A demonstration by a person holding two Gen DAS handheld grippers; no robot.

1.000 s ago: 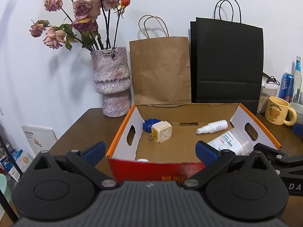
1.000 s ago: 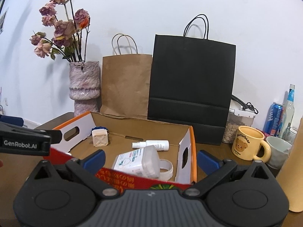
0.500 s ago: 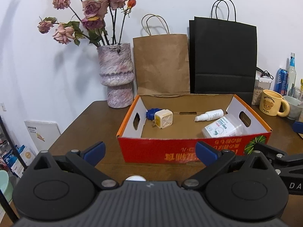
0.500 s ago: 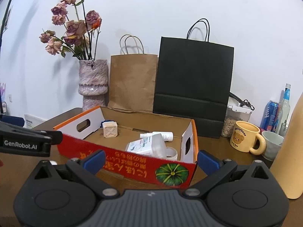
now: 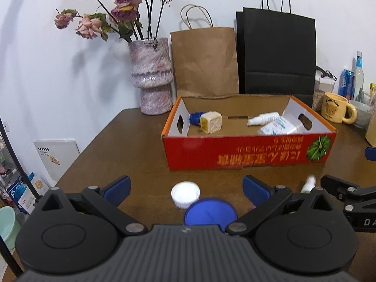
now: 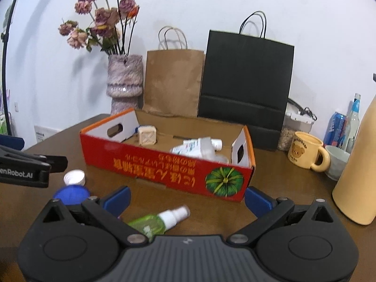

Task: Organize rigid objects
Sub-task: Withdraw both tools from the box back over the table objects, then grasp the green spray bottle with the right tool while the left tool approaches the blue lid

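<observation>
My left hand-held gripper hung open and empty above the tabletop, with a white cap and a blue lid lying between its fingers. My right hand-held gripper was open too, a green spray bottle lying loose just ahead of it. A second ago both grippers were over the red cardboard box; I had since drawn them back, bringing these loose items into view. Farther off, the box held a cream cube, a white spray bottle and a clear plastic container. I judged three pieces were left to box.
</observation>
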